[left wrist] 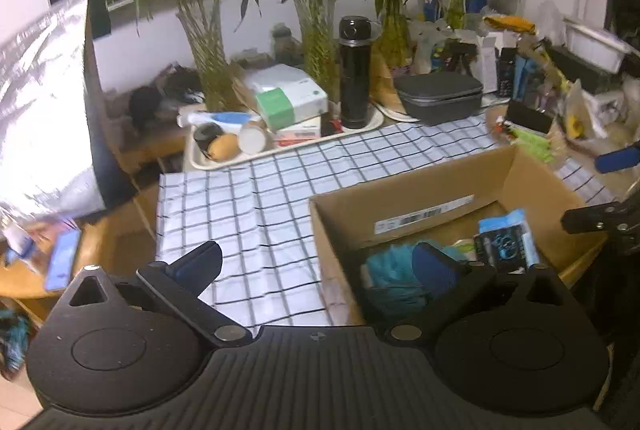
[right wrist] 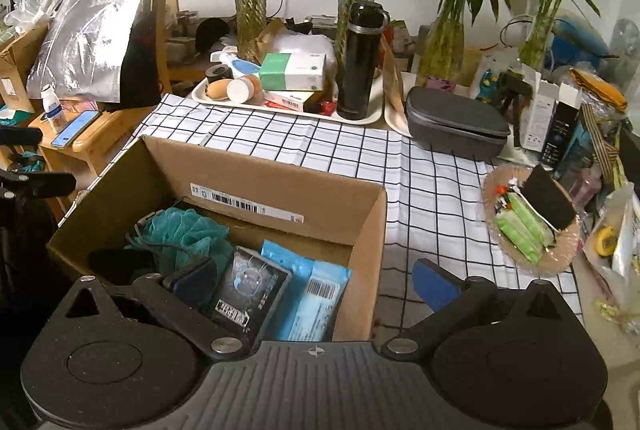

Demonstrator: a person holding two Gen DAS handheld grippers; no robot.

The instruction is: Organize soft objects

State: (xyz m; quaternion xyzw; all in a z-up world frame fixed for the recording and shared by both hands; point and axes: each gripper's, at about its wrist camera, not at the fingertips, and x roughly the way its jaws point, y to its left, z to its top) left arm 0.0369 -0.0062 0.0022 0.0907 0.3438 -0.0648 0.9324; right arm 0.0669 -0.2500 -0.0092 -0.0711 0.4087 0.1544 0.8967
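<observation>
- The cardboard box point(right wrist: 224, 173) sits lower left in my right view, with the teal bath pouf point(right wrist: 188, 230) and the blue packet point(right wrist: 316, 294) already inside. It looks light, so I reckon a knock on its wall would shove it across the bench point(right wrist: 420, 189).
- My left fingers point(left wrist: 316, 262) are spread wide with nothing between them, straddling the box's near wall. Dropping now risks catching cardboard.
- My right fingers point(right wrist: 316, 286) are spread too and empty, one over the packets. Closing blind could drag one out.

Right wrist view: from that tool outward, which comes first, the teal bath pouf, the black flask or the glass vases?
1. Teal bath pouf, in the cardboard box, left of the tool.
2. Black flask, on the tray.
3. Glass vases, at the back wall.
</observation>
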